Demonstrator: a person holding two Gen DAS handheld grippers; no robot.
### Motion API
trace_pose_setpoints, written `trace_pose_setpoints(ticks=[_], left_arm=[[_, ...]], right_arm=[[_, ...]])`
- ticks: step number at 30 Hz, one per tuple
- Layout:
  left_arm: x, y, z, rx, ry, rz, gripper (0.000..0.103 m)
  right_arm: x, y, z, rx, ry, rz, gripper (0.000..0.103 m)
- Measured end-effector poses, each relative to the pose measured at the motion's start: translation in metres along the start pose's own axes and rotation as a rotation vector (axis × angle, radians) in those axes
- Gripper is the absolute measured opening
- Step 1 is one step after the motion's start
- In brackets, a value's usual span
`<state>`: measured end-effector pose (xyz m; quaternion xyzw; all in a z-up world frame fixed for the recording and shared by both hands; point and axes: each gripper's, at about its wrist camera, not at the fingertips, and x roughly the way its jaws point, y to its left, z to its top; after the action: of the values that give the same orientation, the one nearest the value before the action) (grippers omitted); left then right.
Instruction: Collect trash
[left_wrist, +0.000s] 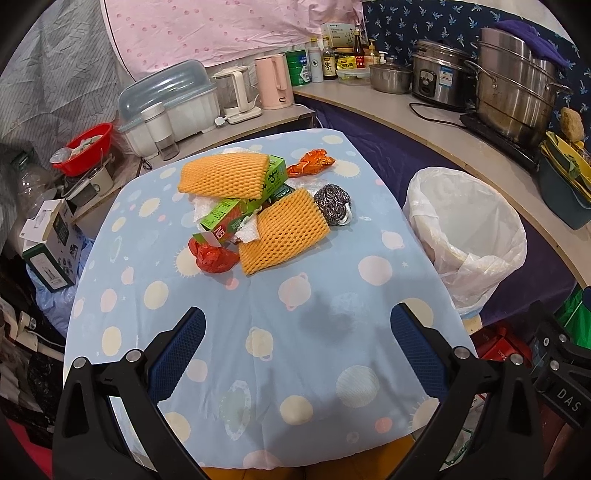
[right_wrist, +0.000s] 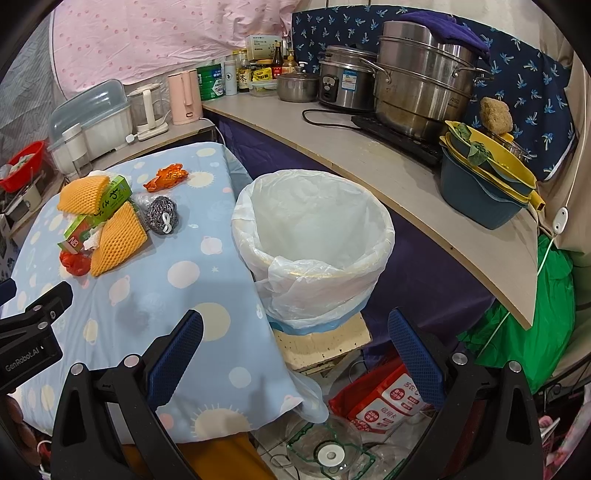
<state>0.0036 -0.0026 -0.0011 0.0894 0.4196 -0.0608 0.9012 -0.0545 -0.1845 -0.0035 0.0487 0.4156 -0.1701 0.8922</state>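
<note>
Trash heap, on the blue cloth-covered table printed with pale planets and suns (left_wrist: 258, 332), toward its far half:
- Two orange foam-net fruit sleeves: one (left_wrist: 225, 175) at the heap's far end, draped over a green carton; one (left_wrist: 282, 230) at its near end.
- Two green printed cartons: the far one (left_wrist: 275, 179) half hidden under its sleeve; the near one (left_wrist: 221, 218) lettered "NB", its middle buried.
- Crumpled white paper (left_wrist: 245, 230), only scraps showing between the cartons and sleeves.
- Red crumpled plastic bag (left_wrist: 212, 256), touching the heap's near-left edge.
- Steel-wool scouring ball (left_wrist: 332, 205), touching the near sleeve's right side.
- Orange crinkled wrapper (left_wrist: 310, 162), apart, just beyond the heap.

White bin lined with a clear plastic bag (right_wrist: 314, 236): just beside the table's right edge, on a pale block; the bin's inside is hard to make out through the liner.

Left gripper (left_wrist: 297, 339): over the table's near half, short of the heap, jaws spread wide, nothing between them.

Right gripper (right_wrist: 295, 341): over the table's near-right corner, before the bin, jaws likewise spread and bare.
</note>
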Motion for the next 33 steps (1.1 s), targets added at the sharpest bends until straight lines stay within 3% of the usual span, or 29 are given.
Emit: trace_pose_setpoints(ticks=[33], left_arm=[[0.0018,-0.0034,-0.0015,0.023,0.017,-0.005,0.096]], right_arm=[[-0.0031,-0.0015,-0.0001,-0.004,-0.008,-0.008,0.096]])
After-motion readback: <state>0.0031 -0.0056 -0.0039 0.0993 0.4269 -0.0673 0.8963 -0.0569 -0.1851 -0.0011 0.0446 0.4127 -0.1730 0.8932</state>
